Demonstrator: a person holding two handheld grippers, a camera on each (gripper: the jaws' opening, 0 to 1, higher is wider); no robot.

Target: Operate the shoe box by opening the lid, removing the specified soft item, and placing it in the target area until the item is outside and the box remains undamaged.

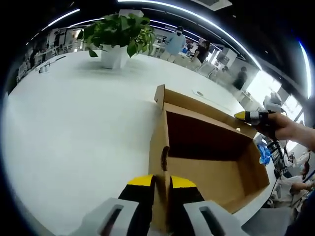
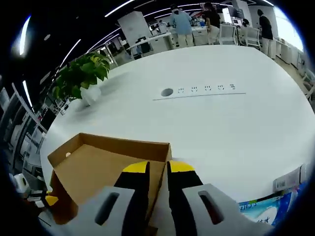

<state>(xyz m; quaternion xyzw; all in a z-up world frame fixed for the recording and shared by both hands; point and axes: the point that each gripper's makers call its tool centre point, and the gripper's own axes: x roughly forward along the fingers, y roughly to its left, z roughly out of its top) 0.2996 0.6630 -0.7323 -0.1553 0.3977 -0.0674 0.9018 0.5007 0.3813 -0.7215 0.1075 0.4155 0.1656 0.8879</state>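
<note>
While I hold both ends, the scene reads like this:

Box: the brown cardboard shoe box (image 1: 206, 162) sits open on the white round bench (image 1: 74, 128), its lid flap (image 2: 98, 172) swung back and lying flat-ish in the right gripper view.
Left claw: my left claw (image 1: 161, 184) is clamped on the near end wall of the box, yellow-tipped fingers (image 1: 140, 183) either side of the cardboard edge.
Right claw: my right claw (image 2: 157, 169) is pinched on the lid's edge; from the left gripper view I see it at the far corner (image 1: 246, 116).
Soft item: I cannot see it; the dark interior hides whatever lies at the bottom.
Step in hand, as I judge it: finishing the lid opening.
Doing it well: keep the left grip steady as an anchor, fold the lid along its hinge without twisting, and avoid creasing the thin wall.
Surroundings: a green potted plant (image 1: 118, 37) stands well apart.
</note>
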